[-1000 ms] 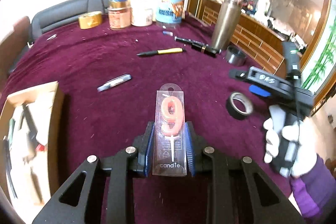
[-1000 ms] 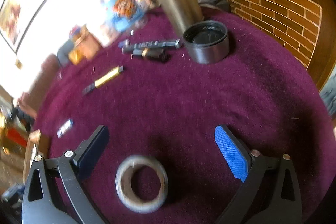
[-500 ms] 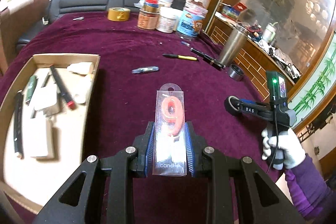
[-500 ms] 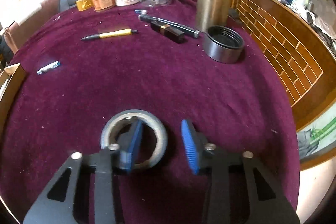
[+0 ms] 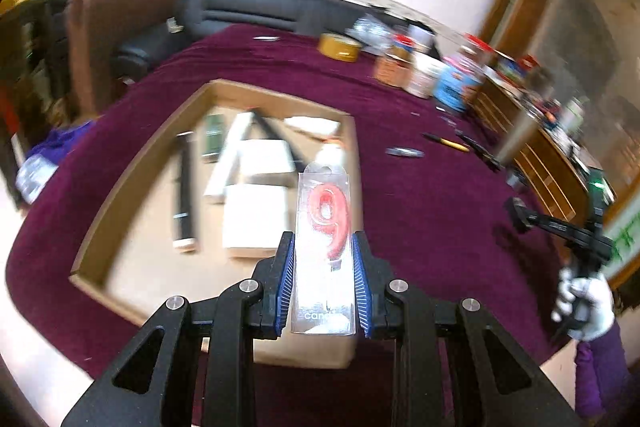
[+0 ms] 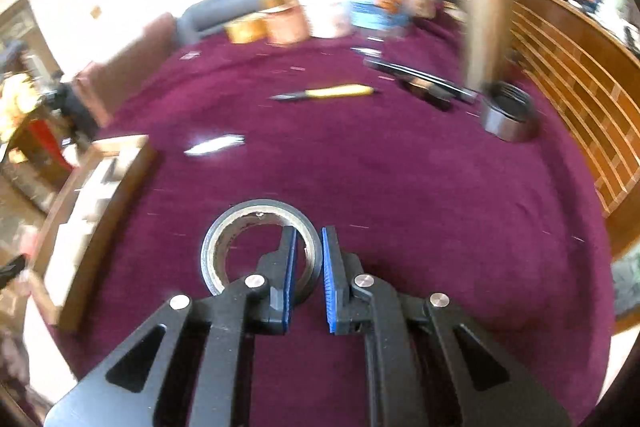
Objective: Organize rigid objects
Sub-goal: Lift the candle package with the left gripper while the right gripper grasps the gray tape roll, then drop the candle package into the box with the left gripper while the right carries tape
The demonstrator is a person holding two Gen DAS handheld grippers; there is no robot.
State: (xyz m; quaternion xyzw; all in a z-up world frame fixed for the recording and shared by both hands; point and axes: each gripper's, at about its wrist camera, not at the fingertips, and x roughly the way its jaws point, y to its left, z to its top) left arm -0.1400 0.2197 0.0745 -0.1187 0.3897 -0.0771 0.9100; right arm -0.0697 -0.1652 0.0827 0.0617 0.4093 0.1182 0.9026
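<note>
Left wrist view: left gripper [image 5: 323, 277] fingers clenched on the number-nine candle pack [image 5: 325, 251], held above the near end of the cardboard box [image 5: 132, 179], which already contained several items.

Right wrist view: right gripper [image 6: 308, 277] fingers pinched the wall of the tape roll [image 6: 260, 247], one inside the ring. Pens [image 6: 324, 93] and a cap [image 6: 506, 117] lay beyond on the desk [image 6: 400, 179], apparently unsorted.

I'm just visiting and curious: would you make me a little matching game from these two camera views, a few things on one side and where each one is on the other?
Things:
1. number nine candle pack
2. roll of dark tape
3. yellow pen
4. white boxes

Places:
A. inside the cardboard tray
B. lying loose on the purple cloth
C. clamped in the left gripper
D. wall pinched by the right gripper

Pairs: 1-C, 2-D, 3-B, 4-A
</note>
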